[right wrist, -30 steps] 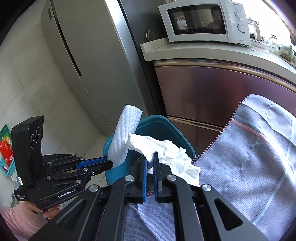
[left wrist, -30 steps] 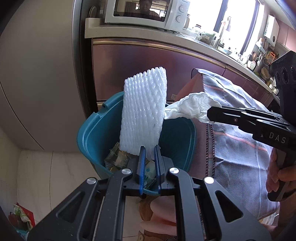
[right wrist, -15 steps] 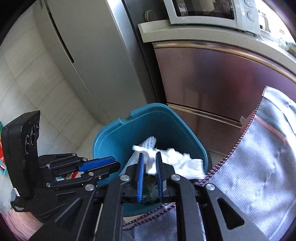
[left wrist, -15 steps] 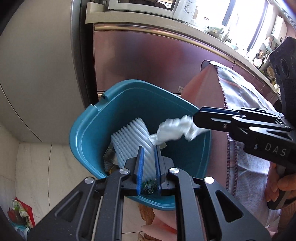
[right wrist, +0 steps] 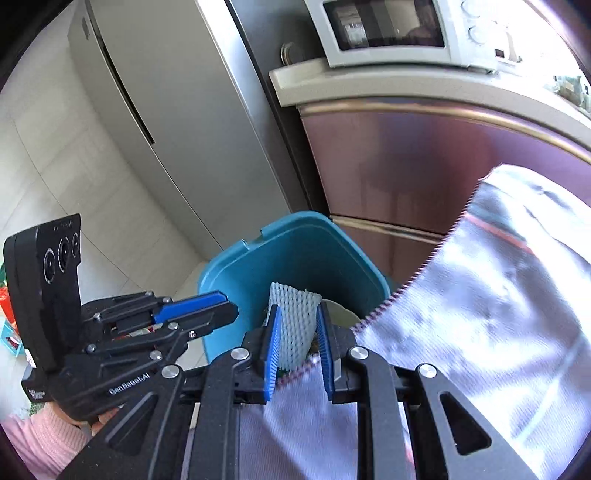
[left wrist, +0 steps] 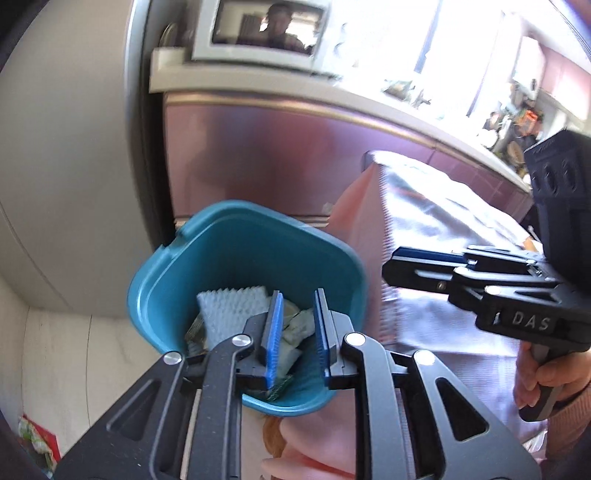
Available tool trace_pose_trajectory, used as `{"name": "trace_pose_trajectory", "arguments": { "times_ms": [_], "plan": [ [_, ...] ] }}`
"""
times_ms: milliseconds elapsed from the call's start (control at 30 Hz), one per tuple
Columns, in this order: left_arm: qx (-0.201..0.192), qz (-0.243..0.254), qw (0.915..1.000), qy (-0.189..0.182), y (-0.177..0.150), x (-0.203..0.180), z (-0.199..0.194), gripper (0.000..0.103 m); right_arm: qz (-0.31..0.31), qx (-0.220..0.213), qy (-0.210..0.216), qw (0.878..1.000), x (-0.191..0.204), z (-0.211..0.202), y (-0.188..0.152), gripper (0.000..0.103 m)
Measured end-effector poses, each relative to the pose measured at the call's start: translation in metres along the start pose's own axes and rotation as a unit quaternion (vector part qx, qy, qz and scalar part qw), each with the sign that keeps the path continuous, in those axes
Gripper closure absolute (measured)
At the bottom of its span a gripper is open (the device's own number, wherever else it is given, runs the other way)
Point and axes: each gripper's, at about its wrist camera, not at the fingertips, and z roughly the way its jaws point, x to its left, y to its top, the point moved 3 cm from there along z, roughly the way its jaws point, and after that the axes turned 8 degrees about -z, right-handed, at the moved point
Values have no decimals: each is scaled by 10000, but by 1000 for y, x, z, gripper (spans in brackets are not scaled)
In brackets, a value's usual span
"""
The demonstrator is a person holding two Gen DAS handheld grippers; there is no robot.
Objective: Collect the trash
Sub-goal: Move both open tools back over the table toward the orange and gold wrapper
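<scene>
A teal bin (left wrist: 155,273) stands on the floor below both grippers. Inside it lies the white foam fruit net (left wrist: 229,306), with a crumpled white tissue (left wrist: 297,326) and other scraps beside it. My left gripper (left wrist: 297,299) hangs over the bin's near rim, its jaws opening with nothing pressed between the blue pads. In the right wrist view the foam net (right wrist: 297,332) leans inside the bin (right wrist: 240,273). My right gripper (right wrist: 298,310) is above it, jaws opening and empty. Each view also shows the other tool from the side: right gripper (left wrist: 391,267), left gripper (right wrist: 221,308).
A grey tablecloth (right wrist: 498,295) hangs over a table edge right of the bin. Maroon cabinets (left wrist: 277,155) stand behind, a steel fridge (right wrist: 166,110) at left, and a microwave (right wrist: 388,33) sits on the counter. Colourful wrappers (left wrist: 37,443) lie on the floor at left.
The foam net and the tissue dropped from the grippers into the bin. Both pairs of jaws have parted. Both views tilted down toward the bin and then back up.
</scene>
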Motion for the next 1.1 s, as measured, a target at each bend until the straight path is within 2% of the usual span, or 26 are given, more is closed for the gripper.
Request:
{"name": "trace_pose_trajectory", "arguments": {
  "times_ms": [100, 267, 533, 700, 800, 933, 1100],
  "plan": [
    [-205, 215, 9992, -251, 3, -19, -19, 81, -63, -203, -63, 9998, -1, -27, -8, 75],
    [-363, 598, 9946, -761, -1, -66, -37, 71, 15, -514, -373, 9980, -13, -80, -30, 74],
    [1, 1247, 9794, -1590, -24, -158, -28, 67, 597, -844, -1152, 9879, -60, -161, -82, 68],
    [513, 1705, 9602, -2150, -65, -229, -16, 65, 1141, -980, -1744, 9731, -99, -205, -120, 65],
    [810, 2011, 9446, -2466, -90, -270, -8, 64, 1505, -1098, -2038, 9611, -124, -235, -144, 65],
    [1150, 2350, 9264, -2709, -112, -317, 4, 64, 1844, -1243, -2331, 9467, -149, -262, -165, 65],
    [1457, 2529, 9122, -2877, -126, -359, 18, 62, 2126, -1317, -2483, 9358, -170, -278, -187, 65]
  ]
}}
